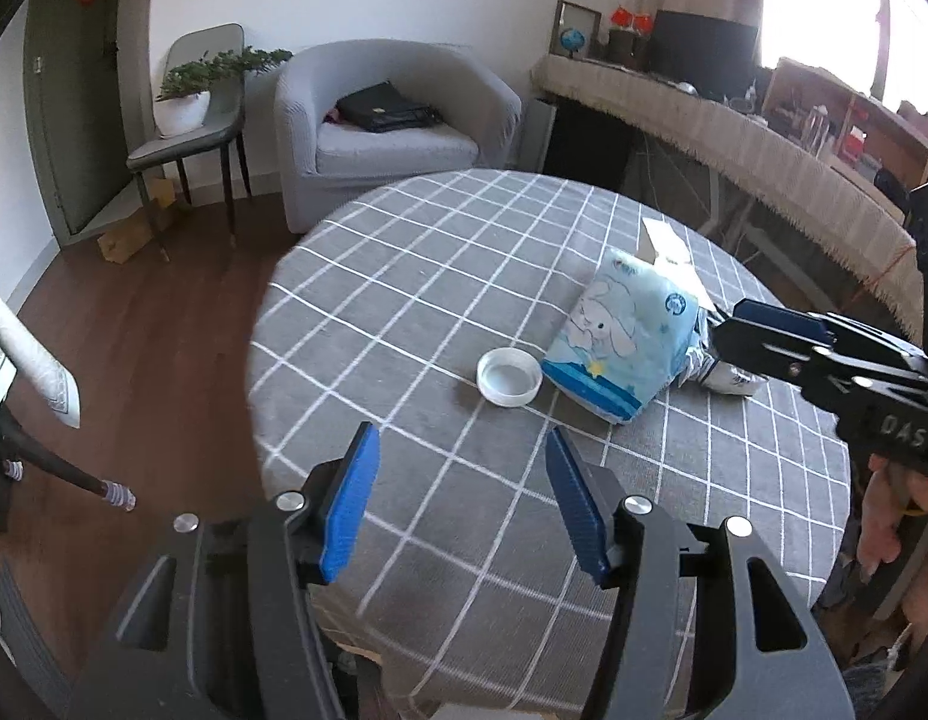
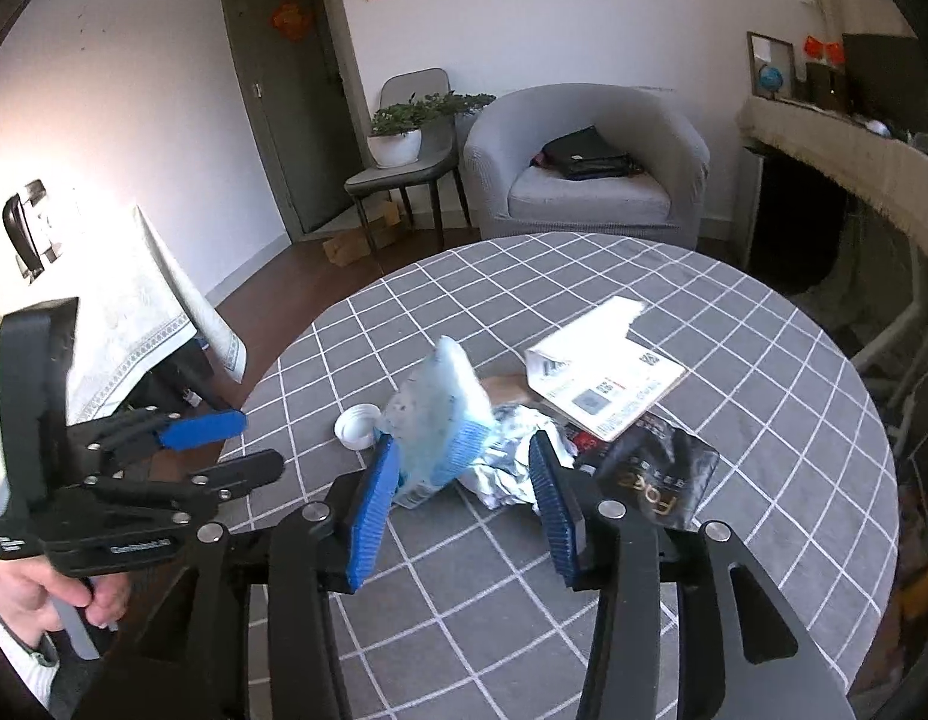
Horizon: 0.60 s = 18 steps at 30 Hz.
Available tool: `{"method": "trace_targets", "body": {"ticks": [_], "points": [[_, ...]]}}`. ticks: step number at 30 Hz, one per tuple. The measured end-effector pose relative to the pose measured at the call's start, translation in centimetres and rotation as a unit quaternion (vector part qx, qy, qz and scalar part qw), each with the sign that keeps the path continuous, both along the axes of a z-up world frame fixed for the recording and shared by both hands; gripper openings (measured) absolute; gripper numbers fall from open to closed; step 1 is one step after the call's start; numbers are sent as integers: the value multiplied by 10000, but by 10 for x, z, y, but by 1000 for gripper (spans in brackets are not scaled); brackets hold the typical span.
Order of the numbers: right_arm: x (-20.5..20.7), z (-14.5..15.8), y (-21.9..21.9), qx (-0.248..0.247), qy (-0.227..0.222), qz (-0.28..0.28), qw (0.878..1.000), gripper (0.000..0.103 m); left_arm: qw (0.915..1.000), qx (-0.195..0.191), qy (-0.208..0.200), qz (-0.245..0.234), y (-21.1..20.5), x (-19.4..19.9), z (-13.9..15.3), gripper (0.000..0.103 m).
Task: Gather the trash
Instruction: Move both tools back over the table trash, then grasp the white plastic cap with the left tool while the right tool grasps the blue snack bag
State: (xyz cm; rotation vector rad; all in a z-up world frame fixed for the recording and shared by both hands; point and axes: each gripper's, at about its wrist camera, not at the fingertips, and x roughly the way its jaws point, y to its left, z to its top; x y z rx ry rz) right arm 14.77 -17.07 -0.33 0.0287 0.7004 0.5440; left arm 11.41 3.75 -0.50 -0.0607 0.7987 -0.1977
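A light blue cartoon-printed tissue pack (image 1: 619,336) lies on the round table with a grey checked cloth (image 1: 464,252). A white lid (image 1: 509,375) sits just left of it. In the right wrist view the pack (image 2: 440,414) stands tilted, with crumpled foil (image 2: 511,462), a black packet (image 2: 655,480) and a white printed carton (image 2: 601,372) to its right, and the lid (image 2: 359,426) behind. My left gripper (image 1: 464,498) is open and empty, short of the lid. My right gripper (image 2: 464,504) is open with the foil and the pack's lower edge between its fingers.
A grey armchair (image 1: 392,120) with a black bag stands beyond the table. A chair with a potted plant (image 1: 188,96) is left of it. A fringed shelf (image 1: 733,126) runs along the right. Wood floor lies left of the table.
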Motion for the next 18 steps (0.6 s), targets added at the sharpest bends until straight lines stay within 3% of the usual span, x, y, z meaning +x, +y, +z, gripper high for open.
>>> {"method": "trace_targets", "body": {"ticks": [5, 11, 18], "points": [[1, -3, -10, 428, 190, 149, 9988, 46, 9999, 58, 122, -77, -10, 12, -10, 61], [3, 0, -7, 503, 215, 242, 9982, 46, 9992, 325, 225, -112, -26, 24, -20, 60], [8, -4, -9, 539, 303, 308, 9976, 47, 9990, 373, 244, -1, -28, 34, -21, 59]]}}
